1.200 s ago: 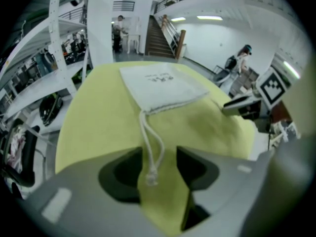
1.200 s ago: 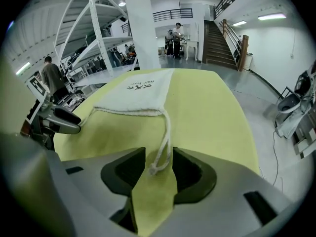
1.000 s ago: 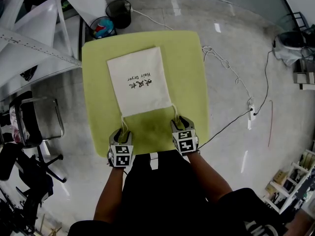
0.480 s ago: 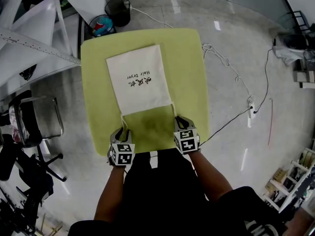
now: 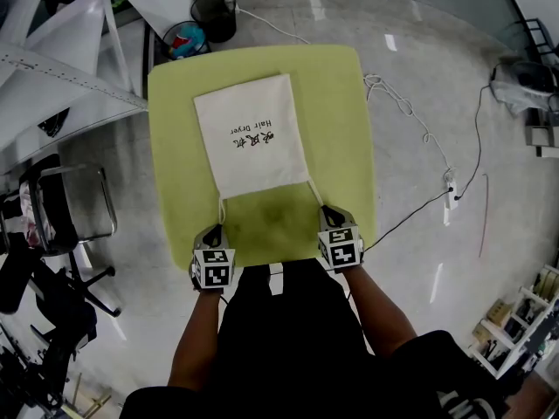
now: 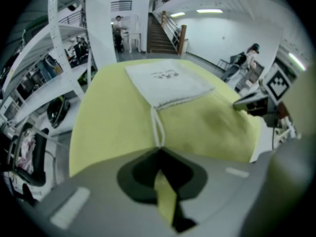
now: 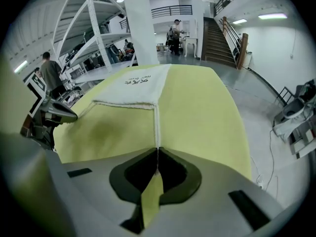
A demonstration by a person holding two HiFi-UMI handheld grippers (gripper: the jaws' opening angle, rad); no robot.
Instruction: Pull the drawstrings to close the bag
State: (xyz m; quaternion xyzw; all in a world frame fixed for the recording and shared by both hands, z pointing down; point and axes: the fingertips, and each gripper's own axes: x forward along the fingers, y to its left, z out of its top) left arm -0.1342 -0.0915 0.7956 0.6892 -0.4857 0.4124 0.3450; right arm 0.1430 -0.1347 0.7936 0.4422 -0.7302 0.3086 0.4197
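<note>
— How are the two grippers placed in the head view?

— The grey left gripper with a marker cube point(image 5: 215, 231) is seen just left of the frame's centre, low down. The grey right gripper with a marker cube point(image 5: 331, 213) is seen to its right and slightly higher. Both are pointed up-frame and held well apart.

— And the jaws?

— The left jaws are pressed together on a thin white left cord point(image 6: 157, 126). The right jaws are closing, and a thin white right cord point(image 7: 157, 127) is pinched at their tips.

— The arms?

— A bare left forearm point(image 5: 194, 339) and a bare right forearm point(image 5: 376, 314) are extended from the bottom of the frame, one behind each gripper.
</note>
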